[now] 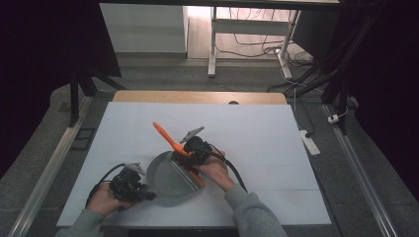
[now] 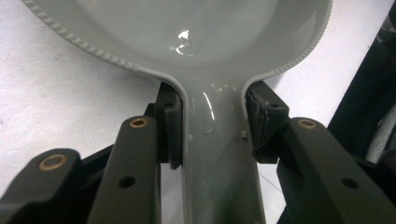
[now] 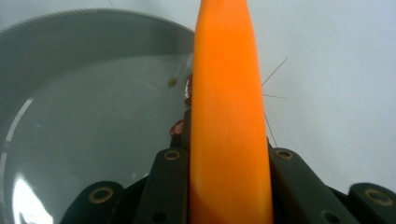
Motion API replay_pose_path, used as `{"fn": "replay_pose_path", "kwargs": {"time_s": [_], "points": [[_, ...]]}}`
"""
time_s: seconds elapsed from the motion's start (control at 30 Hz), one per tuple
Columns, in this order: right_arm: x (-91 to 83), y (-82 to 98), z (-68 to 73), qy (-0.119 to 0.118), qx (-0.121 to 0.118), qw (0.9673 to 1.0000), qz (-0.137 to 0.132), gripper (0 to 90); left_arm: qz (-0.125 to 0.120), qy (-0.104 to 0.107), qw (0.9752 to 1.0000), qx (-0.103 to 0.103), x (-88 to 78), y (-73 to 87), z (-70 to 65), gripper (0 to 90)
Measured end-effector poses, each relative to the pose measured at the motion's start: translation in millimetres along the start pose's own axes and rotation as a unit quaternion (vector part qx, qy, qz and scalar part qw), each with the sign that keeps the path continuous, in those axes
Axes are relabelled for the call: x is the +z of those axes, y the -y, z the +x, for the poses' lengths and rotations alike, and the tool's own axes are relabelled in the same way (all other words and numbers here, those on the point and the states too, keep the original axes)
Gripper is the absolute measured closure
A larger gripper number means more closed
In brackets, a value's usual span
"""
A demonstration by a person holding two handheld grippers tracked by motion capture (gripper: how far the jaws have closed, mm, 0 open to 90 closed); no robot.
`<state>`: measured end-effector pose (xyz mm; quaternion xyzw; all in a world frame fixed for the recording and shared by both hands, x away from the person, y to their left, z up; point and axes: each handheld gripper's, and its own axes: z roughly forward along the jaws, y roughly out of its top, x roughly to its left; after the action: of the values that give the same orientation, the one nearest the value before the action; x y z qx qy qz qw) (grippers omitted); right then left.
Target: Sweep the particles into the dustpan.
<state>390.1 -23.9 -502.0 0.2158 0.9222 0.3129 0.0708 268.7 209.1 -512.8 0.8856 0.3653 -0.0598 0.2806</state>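
A grey round pan (image 1: pixel 168 183) lies on the white table (image 1: pixel 257 143) near its front edge. My left gripper (image 1: pixel 147 194) is shut on the pan's short handle; in the left gripper view the grey handle (image 2: pixel 212 154) runs between the two pads (image 2: pixel 172 126) and the bowl (image 2: pixel 187 28) lies ahead. My right gripper (image 1: pixel 190 157) is shut on a long orange tool (image 1: pixel 168 138) that slants over the pan's right side. In the right gripper view the orange handle (image 3: pixel 229 116) rises between the jaws, and the pan (image 3: pixel 70 116) lies to its left with a small green speck (image 3: pixel 173 82) inside.
The table's wooden far edge (image 1: pixel 197 97) lies beyond the white sheet. A white power strip (image 1: pixel 310 140) lies on the floor at the right. Metal rails (image 1: pixel 365 173) run along both sides, and desk legs with cables (image 1: pixel 257 44) stand farther back.
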Motion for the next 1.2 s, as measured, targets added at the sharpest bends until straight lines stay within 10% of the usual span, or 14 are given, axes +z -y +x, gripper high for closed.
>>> {"fn": "replay_pose_path", "kwargs": {"time_s": [0.57,1.2], "points": [[-5.3,-10.8,26.0,-0.036,-0.048,0.9981,-0.014,77.6,-0.001,0.001,1.0,0.0,0.4,0.7,0.5,61.9],[-28.6,13.7,-31.9,0.033,0.046,0.9983,-0.015,77.5,0.0,0.001,1.0,-0.001,0.8,1.1,0.5,62.0]]}}
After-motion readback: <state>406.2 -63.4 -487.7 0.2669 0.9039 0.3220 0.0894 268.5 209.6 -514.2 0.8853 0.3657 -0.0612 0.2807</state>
